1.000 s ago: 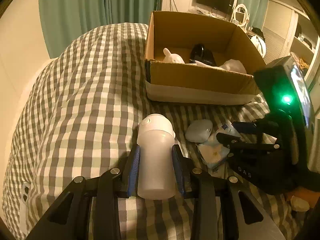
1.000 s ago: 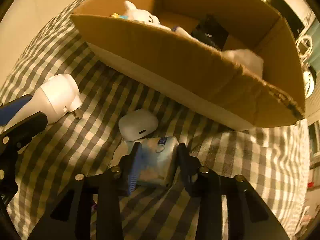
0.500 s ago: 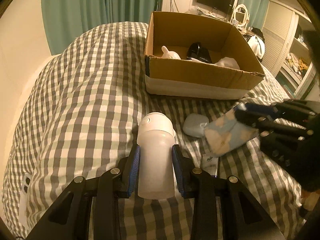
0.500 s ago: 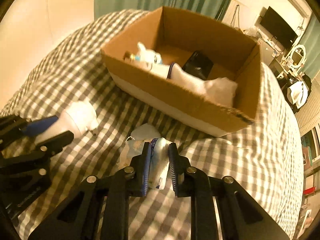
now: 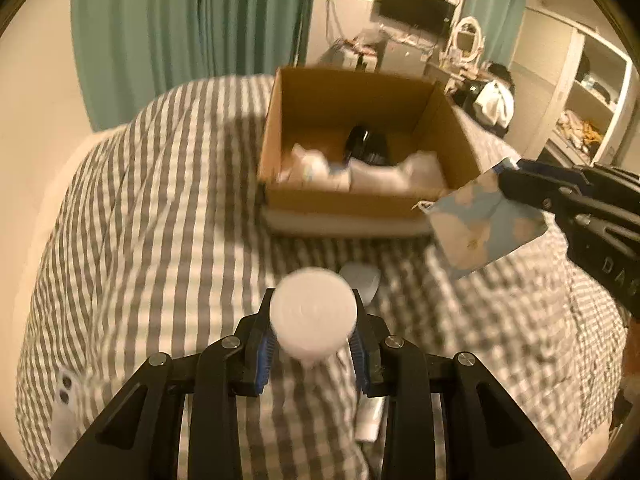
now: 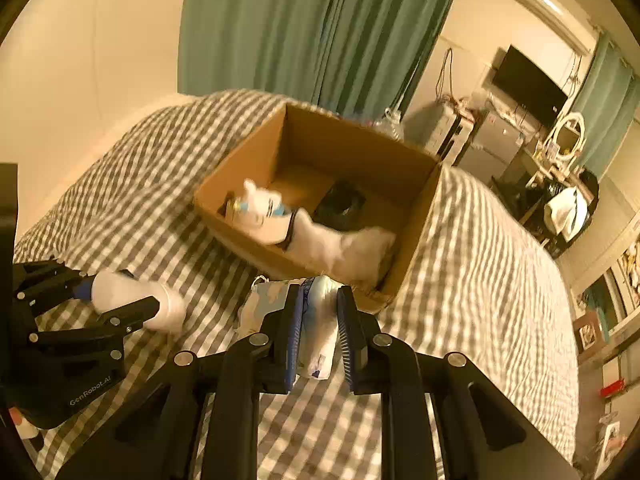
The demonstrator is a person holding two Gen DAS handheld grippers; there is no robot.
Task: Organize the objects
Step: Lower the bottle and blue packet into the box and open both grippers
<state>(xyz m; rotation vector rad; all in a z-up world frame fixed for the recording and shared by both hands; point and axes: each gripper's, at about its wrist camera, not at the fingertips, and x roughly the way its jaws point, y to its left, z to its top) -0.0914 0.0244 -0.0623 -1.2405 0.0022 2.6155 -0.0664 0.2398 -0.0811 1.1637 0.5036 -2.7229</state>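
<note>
My left gripper (image 5: 312, 340) is shut on a white plastic bottle (image 5: 313, 313), lifted off the bed with its end toward the camera; the bottle also shows in the right wrist view (image 6: 136, 300). My right gripper (image 6: 318, 320) is shut on a light blue flowered tissue pack (image 6: 320, 320), held in the air near the front right corner of the open cardboard box (image 5: 344, 196). The pack also shows in the left wrist view (image 5: 486, 228). The box (image 6: 256, 168) holds a white toy, a black object and white packs.
A white earbud case (image 5: 362, 282) and a small white tube (image 5: 370, 420) lie on the checked bedspread (image 5: 160, 200) below the bottle. A white phone (image 5: 64, 408) lies at the bed's left edge. Green curtains, a TV and shelves stand behind.
Both grippers have risen from the bed with their loads. The bottle has tipped end-on toward the camera. The tissue pack has moved up toward the box's front right corner.
</note>
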